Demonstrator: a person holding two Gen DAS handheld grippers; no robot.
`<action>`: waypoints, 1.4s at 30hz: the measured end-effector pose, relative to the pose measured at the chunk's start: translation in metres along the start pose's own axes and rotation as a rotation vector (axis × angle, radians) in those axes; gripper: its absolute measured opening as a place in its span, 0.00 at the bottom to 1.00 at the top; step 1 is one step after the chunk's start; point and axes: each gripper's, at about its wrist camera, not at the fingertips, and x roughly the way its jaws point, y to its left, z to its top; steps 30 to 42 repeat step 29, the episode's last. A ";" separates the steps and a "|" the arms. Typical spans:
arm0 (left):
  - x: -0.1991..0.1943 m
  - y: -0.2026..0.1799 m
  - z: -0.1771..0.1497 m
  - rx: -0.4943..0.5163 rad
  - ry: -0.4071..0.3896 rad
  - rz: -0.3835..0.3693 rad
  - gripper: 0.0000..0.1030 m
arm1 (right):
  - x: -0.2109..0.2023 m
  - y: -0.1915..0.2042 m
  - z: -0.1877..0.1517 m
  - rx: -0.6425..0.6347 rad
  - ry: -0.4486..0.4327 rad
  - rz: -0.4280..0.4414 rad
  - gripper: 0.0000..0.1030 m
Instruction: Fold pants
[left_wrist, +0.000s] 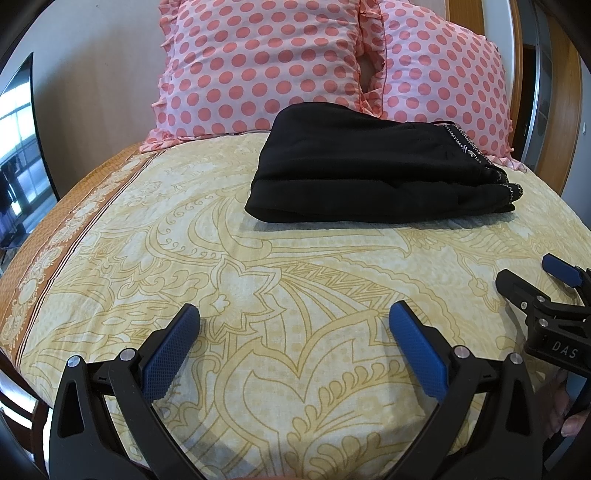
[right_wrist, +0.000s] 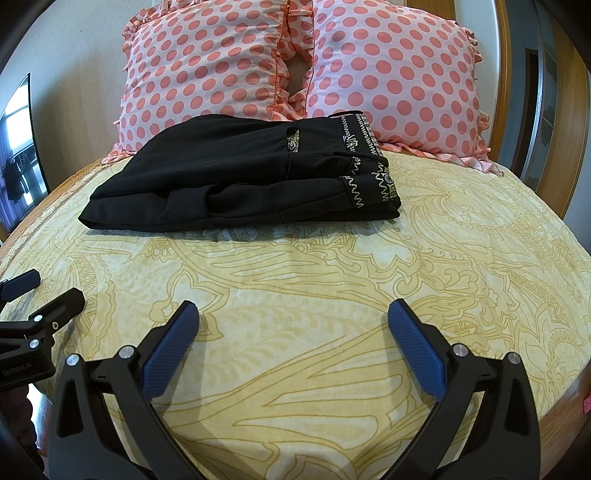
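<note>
2 grippers in view, both idle above the bedspread (left_wrist: 258, 280). Left gripper (left_wrist: 295, 325): fingers spread wide, blue ribbed pads (left_wrist: 170, 354) facing each other, nothing between them, only yellow-patterned cloth showing in the gap. Right gripper (right_wrist: 293, 325): same posture, fingers parted wide, pads (right_wrist: 417, 350) bare, nothing held. Each gripper shows at the edge of the other's camera (right gripper at the right edge of the left wrist view, left gripper at the left edge of the right wrist view), so the 2 sit side by side, near each other but apart. Pants (right_wrist: 240, 177): black, lying folded into a compact stack of layers on the bedspread, well ahead of both grippers and not touched by either. White zigzag and embroidered trim bands (right_wrist: 369, 173) lie at the stack's right end; the rounded fold edge is at its left end. A small slit on the top layer shows patterned fabric through it. Behind the pants, 2 pink pillows with coral polka dots (right_wrist: 207, 70) (right_wrist: 399, 77) stand propped upright side by side, ruffled edges meeting at centre; the far edge of the pants lies just in front of them, contact uncertain. Bedspread carries an orange border strip (left_wrist: 55, 236) along its left side. Wooden frame (right_wrist: 565, 122) visible at right.
</note>
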 end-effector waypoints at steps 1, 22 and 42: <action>0.000 0.000 -0.001 -0.001 -0.001 0.000 0.99 | 0.000 0.000 0.000 0.000 0.000 0.000 0.98; 0.000 0.000 0.000 0.001 -0.002 0.002 0.99 | 0.000 0.000 0.000 0.000 0.000 0.000 0.98; 0.000 -0.002 0.001 0.000 0.000 0.005 0.99 | 0.001 0.000 0.000 0.000 -0.001 0.000 0.98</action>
